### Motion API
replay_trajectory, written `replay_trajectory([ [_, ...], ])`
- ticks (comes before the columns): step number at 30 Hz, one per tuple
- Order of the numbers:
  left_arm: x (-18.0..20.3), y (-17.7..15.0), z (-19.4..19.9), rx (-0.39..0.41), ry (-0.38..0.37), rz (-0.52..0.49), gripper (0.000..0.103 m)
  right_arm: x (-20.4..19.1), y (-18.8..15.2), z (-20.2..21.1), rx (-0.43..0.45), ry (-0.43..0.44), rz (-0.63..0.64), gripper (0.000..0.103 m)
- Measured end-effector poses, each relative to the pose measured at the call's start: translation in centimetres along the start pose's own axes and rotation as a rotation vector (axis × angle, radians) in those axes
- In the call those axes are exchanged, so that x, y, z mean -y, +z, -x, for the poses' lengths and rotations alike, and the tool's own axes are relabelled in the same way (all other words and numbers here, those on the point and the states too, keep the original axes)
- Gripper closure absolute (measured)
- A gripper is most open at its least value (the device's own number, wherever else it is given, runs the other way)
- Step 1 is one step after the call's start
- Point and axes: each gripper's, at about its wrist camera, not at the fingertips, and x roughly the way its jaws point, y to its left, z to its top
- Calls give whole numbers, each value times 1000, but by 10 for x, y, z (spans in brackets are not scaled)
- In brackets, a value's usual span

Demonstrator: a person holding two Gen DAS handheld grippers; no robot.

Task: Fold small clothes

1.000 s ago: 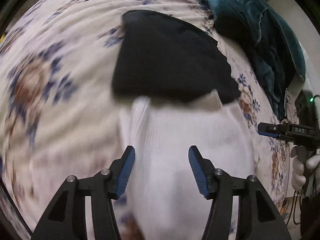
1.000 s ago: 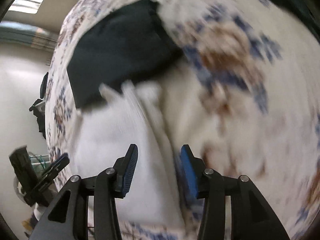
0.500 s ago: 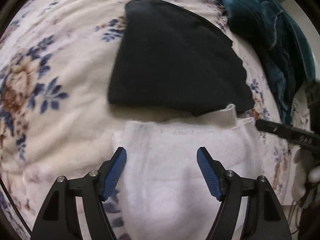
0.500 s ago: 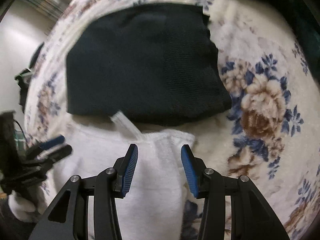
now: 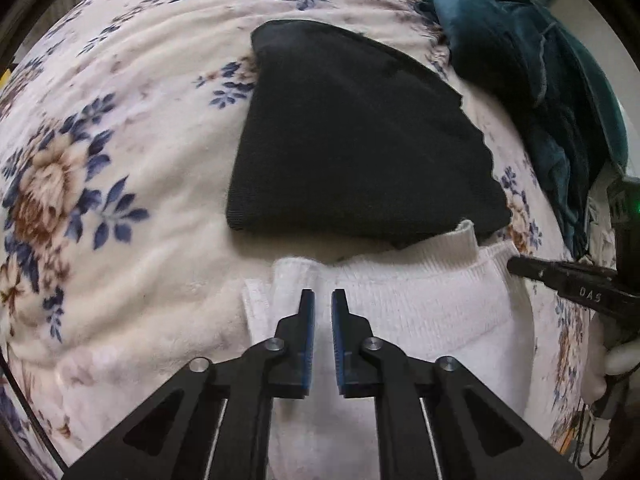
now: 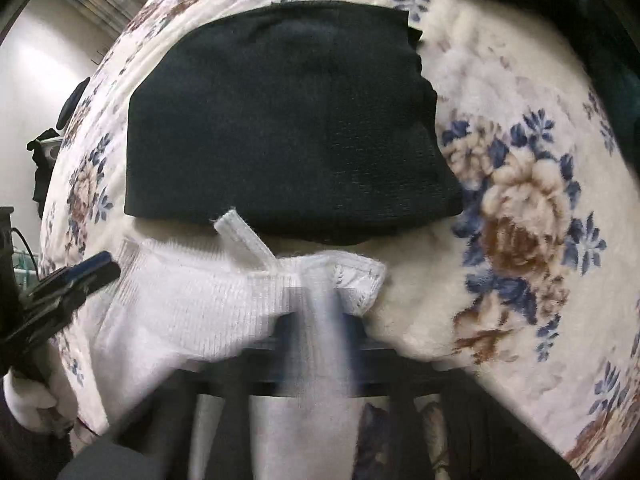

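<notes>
White sock [image 5: 420, 320]: pinched at both top corners — ready to fold.
Left gripper [image 5: 323, 300]: just clamped on its edge.
Right gripper [image 6: 320, 312]: likewise — snapped closed on cloth.

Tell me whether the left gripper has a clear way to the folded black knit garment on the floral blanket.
Probably yes: the left gripper sits over the white ribbed garment, and the folded black knit garment lies just beyond with nothing between.

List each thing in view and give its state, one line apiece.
White garment: lying flat on the blanket, top edge bunched where both grippers pinch it.
Black garment: folded, flat, just beyond the white one.
Teal cloth: crumpled heap at the blanket's edge.
Floral blanket: spread under everything.
Left gripper: shut on the white garment.
Right gripper: blurred, shut on the white garment.
</notes>
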Motion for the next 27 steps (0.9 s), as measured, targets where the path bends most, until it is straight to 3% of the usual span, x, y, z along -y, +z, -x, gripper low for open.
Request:
replay_trajectory([
  [3, 0, 1, 5, 24, -29, 5, 99, -9, 3, 13, 76, 58, 16, 98],
  [5, -5, 0, 7, 31, -38, 21, 99, -10, 7, 22, 99, 127, 8, 98],
  [8, -10, 0, 5, 28, -31, 48, 99, -18, 15, 19, 118, 156, 45, 98],
  [11, -18, -3, 2, 17, -29, 77, 99, -29, 24, -13, 24, 161, 65, 97],
  [15, -18, -6, 1, 9, -26, 72, 99, -29, 28, -40, -69, 103, 78, 94],
  [18, -18, -8, 2, 10, -27, 71, 99, -27, 28, -34, -52, 122, 51, 83],
  [20, -20, -10, 3, 13, -30, 77, 99, -24, 28, -28, -36, 150, 29, 50],
  [21, -21, -10, 4, 13, -34, 82, 99, -22, 28, -24, -21, 162, 15, 44],
  [22, -21, -10, 3, 12, -34, 84, 99, -18, 27, -22, -10, 167, -2, 40],
  [27, -20, -10, 3, 16, -32, 80, 99, -17, 33, -48, -84, 141, -11, 41],
])
